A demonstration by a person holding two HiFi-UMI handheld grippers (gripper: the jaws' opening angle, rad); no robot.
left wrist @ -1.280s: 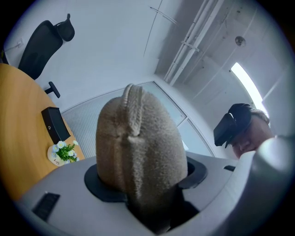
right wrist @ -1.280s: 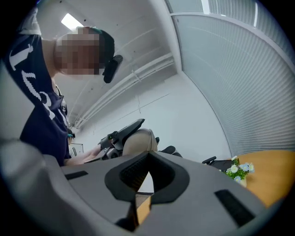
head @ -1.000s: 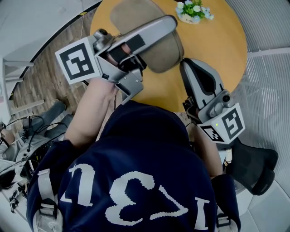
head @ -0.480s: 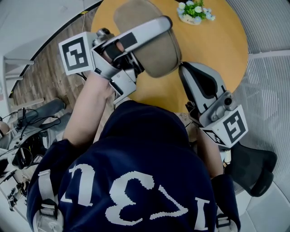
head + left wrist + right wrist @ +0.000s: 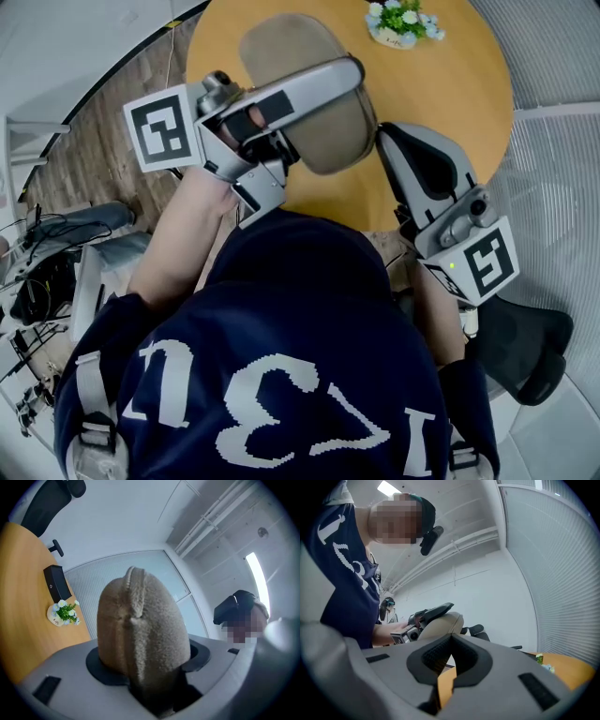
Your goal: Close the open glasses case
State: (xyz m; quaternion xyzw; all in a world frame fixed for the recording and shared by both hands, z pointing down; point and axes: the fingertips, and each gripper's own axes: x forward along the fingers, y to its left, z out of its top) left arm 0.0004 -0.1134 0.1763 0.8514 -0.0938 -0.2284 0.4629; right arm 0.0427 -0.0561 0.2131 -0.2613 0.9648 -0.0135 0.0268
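A beige fuzzy glasses case [image 5: 298,49] hangs over the round wooden table [image 5: 459,103], and my left gripper [image 5: 349,86] is shut on it. In the left gripper view the case [image 5: 140,625] stands up between the grey jaws of that gripper [image 5: 151,670], with a seam running over its top edge. My right gripper [image 5: 384,136] sits just right of the case, shut with nothing in it. In the right gripper view its jaws [image 5: 449,663] meet, and the held case [image 5: 443,622] shows beyond them.
A small pot of white flowers [image 5: 401,22] stands at the table's far edge, with a black box [image 5: 56,582] beside it. A black office chair [image 5: 525,349] is at the lower right. Cables and gear lie on the floor at the left [image 5: 37,281].
The left gripper has rolled a little with the case still in it and drifted slightly. The right gripper has rolled a little in place.
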